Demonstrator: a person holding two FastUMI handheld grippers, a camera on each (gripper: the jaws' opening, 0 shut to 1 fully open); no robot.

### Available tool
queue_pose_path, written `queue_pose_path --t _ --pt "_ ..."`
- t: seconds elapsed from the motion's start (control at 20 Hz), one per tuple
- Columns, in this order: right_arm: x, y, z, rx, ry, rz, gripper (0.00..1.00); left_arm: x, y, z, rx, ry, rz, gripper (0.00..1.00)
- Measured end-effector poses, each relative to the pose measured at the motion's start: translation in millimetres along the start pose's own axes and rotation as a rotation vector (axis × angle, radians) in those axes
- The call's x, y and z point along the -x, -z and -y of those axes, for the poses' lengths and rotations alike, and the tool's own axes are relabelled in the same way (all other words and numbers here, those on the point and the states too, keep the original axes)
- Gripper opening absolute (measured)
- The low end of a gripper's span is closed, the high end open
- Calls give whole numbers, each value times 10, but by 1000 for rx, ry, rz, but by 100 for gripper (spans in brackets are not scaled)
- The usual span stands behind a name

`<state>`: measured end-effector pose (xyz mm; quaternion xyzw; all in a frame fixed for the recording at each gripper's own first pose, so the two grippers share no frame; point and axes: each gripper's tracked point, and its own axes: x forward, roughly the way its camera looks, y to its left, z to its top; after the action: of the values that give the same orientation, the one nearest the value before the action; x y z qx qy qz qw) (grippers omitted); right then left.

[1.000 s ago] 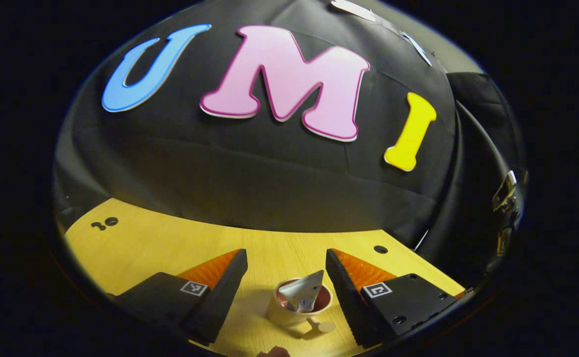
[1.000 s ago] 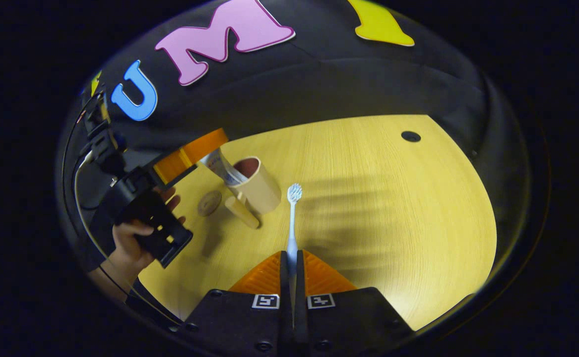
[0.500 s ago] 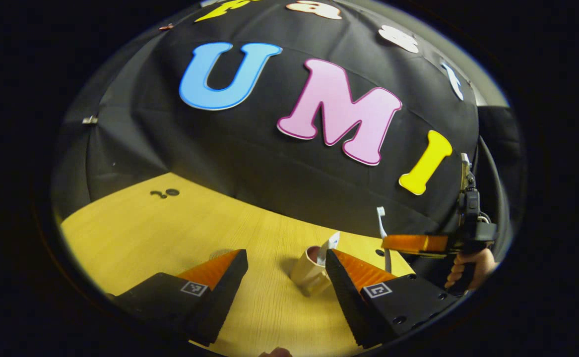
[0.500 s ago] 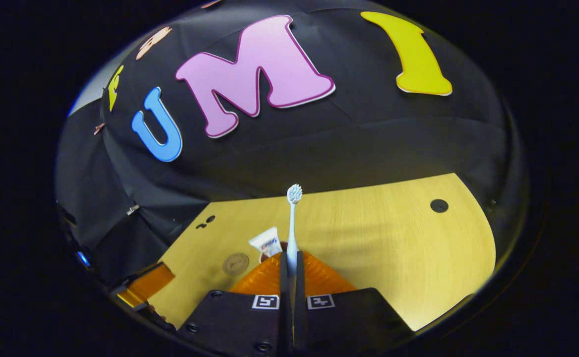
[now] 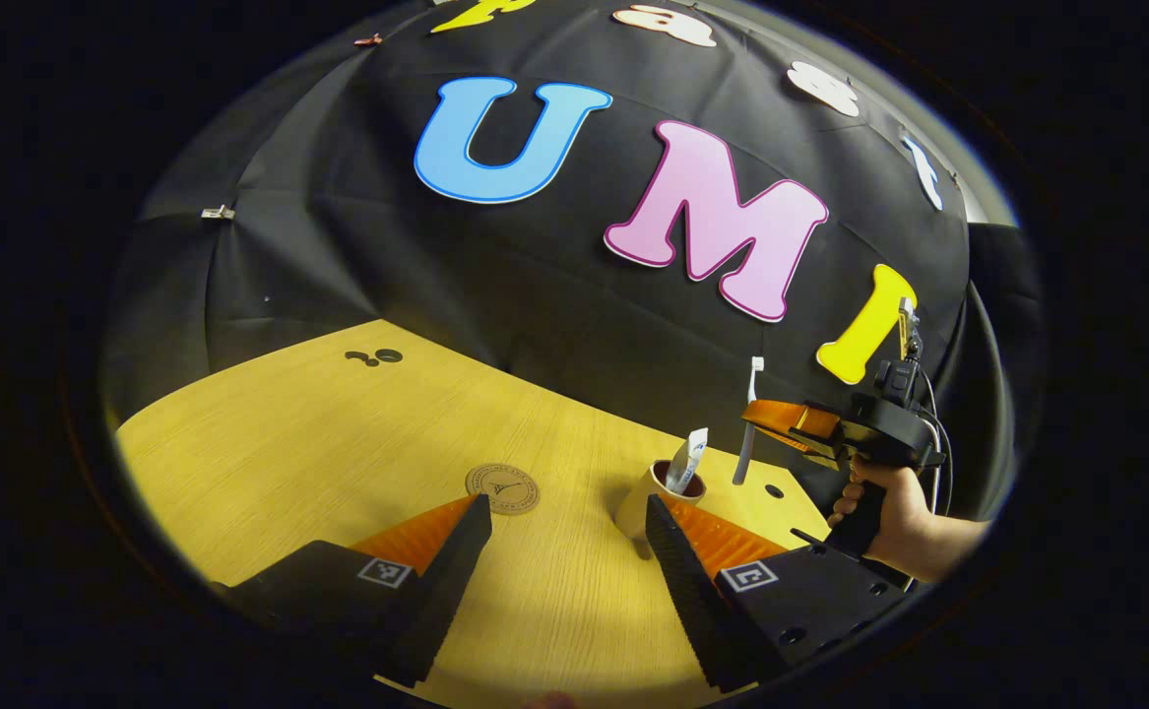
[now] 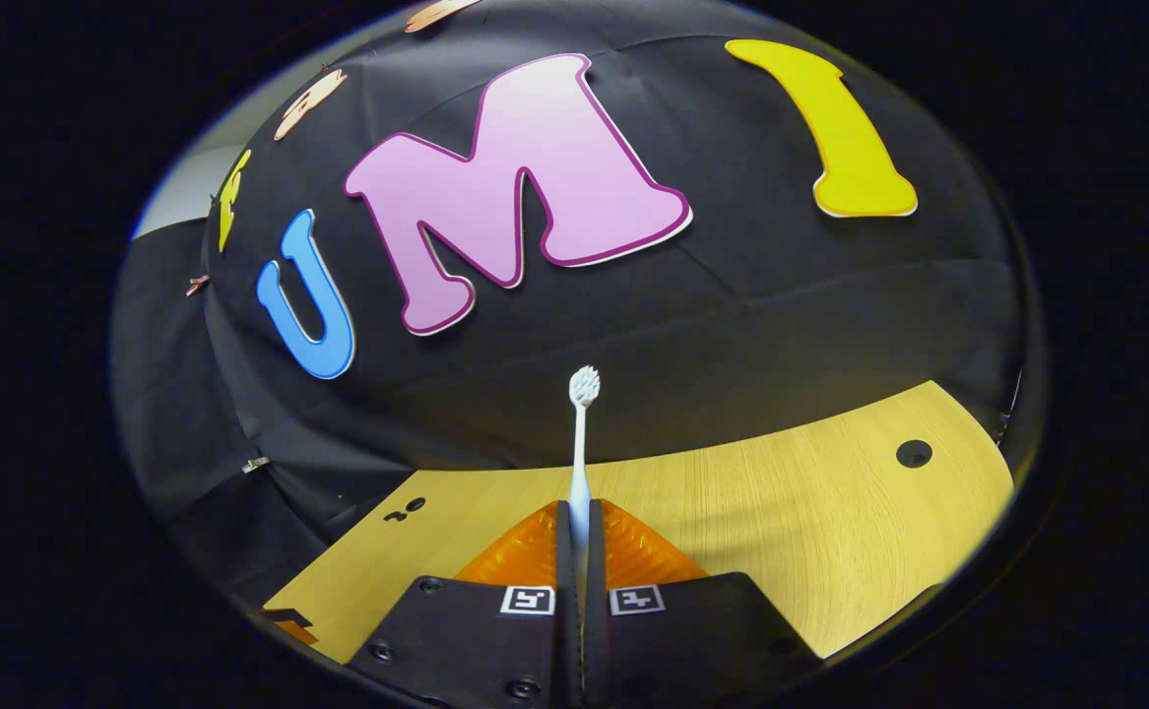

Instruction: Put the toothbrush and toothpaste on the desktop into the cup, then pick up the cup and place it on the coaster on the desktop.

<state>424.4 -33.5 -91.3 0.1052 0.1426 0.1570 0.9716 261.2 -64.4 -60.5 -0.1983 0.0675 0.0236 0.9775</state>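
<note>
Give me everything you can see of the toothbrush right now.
The toothbrush is slim and pale, plastic by the look of it, with a small white bristle head at the top and a thin neck. It stands about upright, head up, clamped low on its handle between the shut fingers of the right gripper. In the left gripper view it hangs in the air, just right of the cup and touching nothing but the gripper.

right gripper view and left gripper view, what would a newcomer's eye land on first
The white toothbrush, bristles up, clamped in the right hand-held gripper above the yellow desktop. In the left gripper view it hangs just right of the cup holding the toothpaste; the round coaster lies left of the cup.
</note>
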Motion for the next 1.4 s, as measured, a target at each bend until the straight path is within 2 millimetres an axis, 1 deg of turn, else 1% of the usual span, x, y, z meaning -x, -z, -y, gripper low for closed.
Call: queue_pose_path --t 0.1,0.25,0.3,0.5,0.65,0.8,0.9,1.0,1.05,1.1,1.15,1.2,1.3,1.35,1.4 --pt "-93 0 29 -9 -1 21 5 6 59 -47 5 -4 -4 98" --pt "-248 47 152 20 20 51 6 -42 159 -112 -4 -22 -25 98" --pt "-304 70 171 20 18 60 5 -51 165 -114 -4 -23 -28 98" --pt "-444 205 170 22 0 84 5 -94 211 -122 -16 -23 -39 98" --pt "-437 268 93 42 -33 138 5 -164 299 -109 -33 -19 -55 98" --pt "-325 291 50 83 -52 219 5 -230 402 -101 -37 -15 -77 98" --pt "-277 380 89 131 -45 222 6 -266 442 -58 -31 -3 -81 98" --pt "-268 517 100 133 -59 205 7 -306 489 -17 -33 3 -92 98" --pt "-249 545 94 119 -65 206 9 -323 514 -1 -37 7 -95 98" --pt "-187 485 98 110 -63 212 11 -334 529 29 -41 12 -100 98" --pt "-147 470 122 114 -51 220 21 -333 551 61 -43 19 -106 98" --pt "-71 402 123 115 -51 239 25 -324 558 91 -46 24 -108 98" --pt "65 277 119 101 -42 251 57 -314 567 159 -50 37 -110 98" --pt "121 243 124 81 -38 248 54 -303 583 192 -50 42 -112 98" --pt "167 217 129 63 -32 238 54 -286 581 213 -47 44 -112 98"
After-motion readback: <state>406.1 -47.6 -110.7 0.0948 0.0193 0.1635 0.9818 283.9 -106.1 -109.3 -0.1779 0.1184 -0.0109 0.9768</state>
